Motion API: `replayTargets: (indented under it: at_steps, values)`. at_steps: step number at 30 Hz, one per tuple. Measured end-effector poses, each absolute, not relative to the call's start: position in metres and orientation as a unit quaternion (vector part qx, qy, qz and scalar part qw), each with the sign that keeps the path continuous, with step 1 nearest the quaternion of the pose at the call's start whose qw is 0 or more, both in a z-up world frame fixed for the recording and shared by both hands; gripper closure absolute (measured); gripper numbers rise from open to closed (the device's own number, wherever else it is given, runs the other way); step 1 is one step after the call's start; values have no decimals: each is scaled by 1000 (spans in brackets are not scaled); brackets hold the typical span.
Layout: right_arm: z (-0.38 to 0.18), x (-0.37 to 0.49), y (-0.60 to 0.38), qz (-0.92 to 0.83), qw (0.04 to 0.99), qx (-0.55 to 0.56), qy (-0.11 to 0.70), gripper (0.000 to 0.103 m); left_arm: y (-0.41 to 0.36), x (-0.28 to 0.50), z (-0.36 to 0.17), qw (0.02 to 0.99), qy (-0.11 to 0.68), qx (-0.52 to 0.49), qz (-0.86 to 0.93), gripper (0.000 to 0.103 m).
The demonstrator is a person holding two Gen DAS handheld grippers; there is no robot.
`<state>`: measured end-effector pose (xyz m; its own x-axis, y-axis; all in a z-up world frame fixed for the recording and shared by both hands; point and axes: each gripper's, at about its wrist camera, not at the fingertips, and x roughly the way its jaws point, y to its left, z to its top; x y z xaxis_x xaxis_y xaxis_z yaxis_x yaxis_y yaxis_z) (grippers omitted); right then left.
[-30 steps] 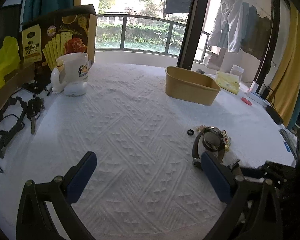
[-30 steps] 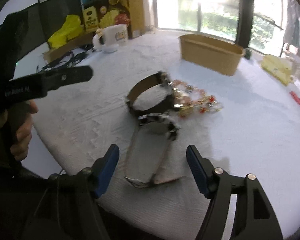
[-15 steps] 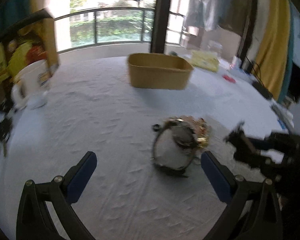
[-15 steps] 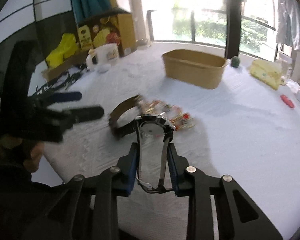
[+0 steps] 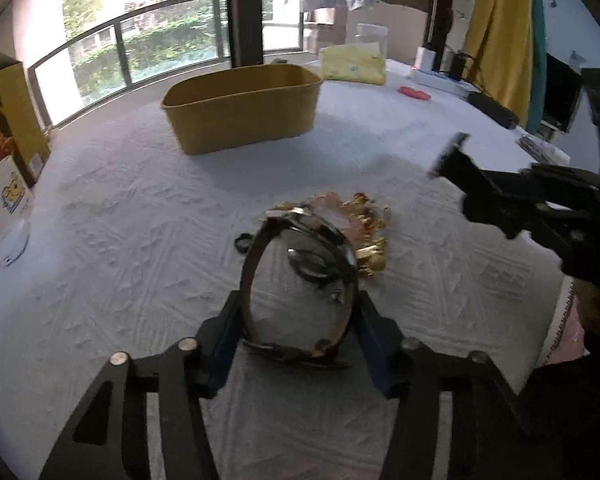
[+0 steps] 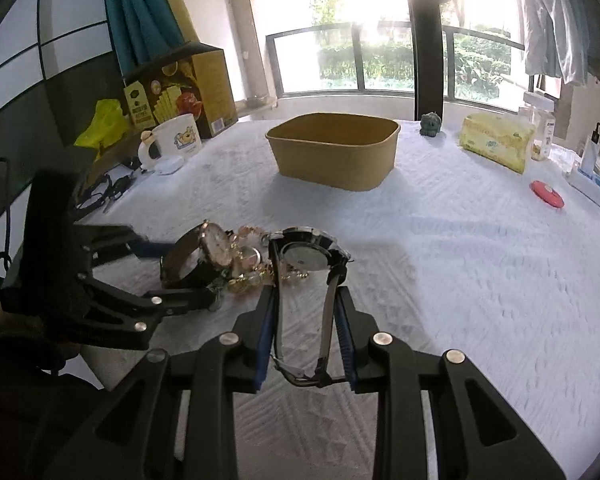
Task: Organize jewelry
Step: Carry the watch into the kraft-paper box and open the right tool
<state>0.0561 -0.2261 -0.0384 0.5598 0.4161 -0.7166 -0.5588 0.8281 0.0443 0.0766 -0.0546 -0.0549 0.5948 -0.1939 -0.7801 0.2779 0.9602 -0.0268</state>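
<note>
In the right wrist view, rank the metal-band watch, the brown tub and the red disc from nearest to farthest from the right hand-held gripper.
1. Metal-band watch: clamped between the pads of the right hand-held gripper.
2. Brown tub: straight ahead, mid-table.
3. Red disc: far right, near the table edge; close to the tub's range, so this order is less sure.

Sunlit railed window (image 6: 384,60) behind a white-clothed table (image 6: 480,248).

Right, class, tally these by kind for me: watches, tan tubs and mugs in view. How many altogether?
Watches: 2 (dark-strap watch in the left gripper, metal-band watch in the right gripper)
Tan tubs: 1
Mugs: 1
Total: 4
</note>
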Motion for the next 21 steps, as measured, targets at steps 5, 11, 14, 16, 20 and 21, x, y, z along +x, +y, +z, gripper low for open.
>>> replayTargets:
  at_steps: [5, 11, 14, 16, 20, 21]
  values:
    - [-37, 65, -224, 281, 878, -96, 375, 76, -58, 71, -43, 898, 408, 45, -157, 55]
    - [-31, 77, -218, 288, 878, -108, 366, 76, -55, 69, -31, 911, 381, 24, -158, 55]
    - [-25, 87, -214, 291, 880, -119, 357, 76, -50, 73, -19, 918, 368, 19, -149, 55]
    - [-21, 94, -211, 291, 881, -125, 352, 76, -46, 79, -12, 921, 361, 16, -144, 55]
    - [-12, 114, -203, 291, 885, -133, 338, 76, -38, 95, 1, 929, 342, 18, -140, 55]
    - [-11, 119, -201, 291, 886, -134, 336, 76, -38, 99, 3, 930, 339, 20, -140, 55]
